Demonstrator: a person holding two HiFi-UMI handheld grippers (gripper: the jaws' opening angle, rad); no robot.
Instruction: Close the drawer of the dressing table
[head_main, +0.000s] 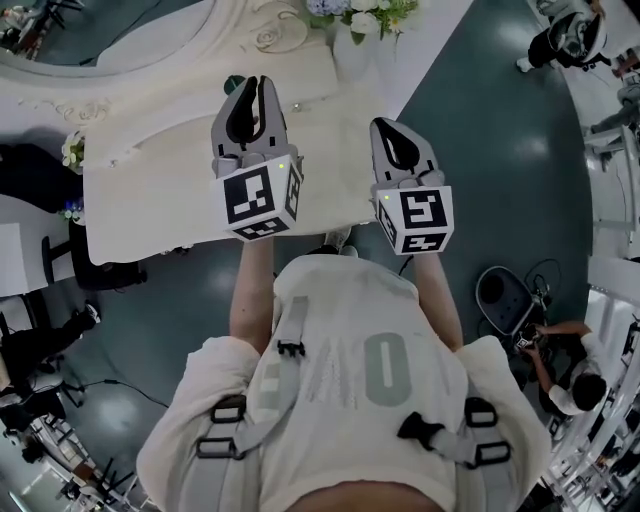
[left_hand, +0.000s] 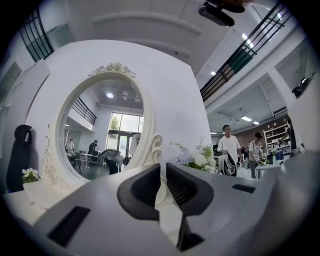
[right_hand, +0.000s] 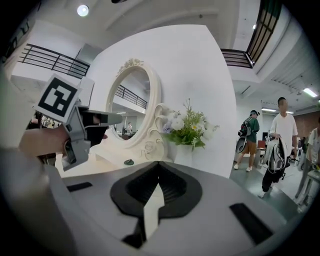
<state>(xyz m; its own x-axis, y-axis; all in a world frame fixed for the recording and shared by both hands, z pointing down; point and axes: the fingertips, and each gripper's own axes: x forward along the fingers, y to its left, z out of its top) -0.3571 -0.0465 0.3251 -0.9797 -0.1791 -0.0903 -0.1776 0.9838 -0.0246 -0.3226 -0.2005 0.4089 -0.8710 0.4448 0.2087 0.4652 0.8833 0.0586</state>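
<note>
The white dressing table (head_main: 150, 190) lies below me, its oval mirror (left_hand: 100, 130) at the back. No drawer front shows in any view; the table's near edge hides it. My left gripper (head_main: 262, 82) hangs level above the tabletop. Its jaws (left_hand: 163, 167) are nearly together, with a thin slit between the pads and nothing in it. My right gripper (head_main: 383, 124) floats beside it over the table's right end, tips touching and empty (right_hand: 159, 164). The left gripper (right_hand: 120, 118) also shows in the right gripper view, held by a hand.
A vase of flowers (head_main: 355, 30) (right_hand: 190, 127) stands at the table's back right. A small dark green object (right_hand: 129, 162) lies on the top. A little flower pot (left_hand: 30, 175) sits at the left end. People stand at the right (right_hand: 282, 145), and one crouches by equipment (head_main: 560, 360).
</note>
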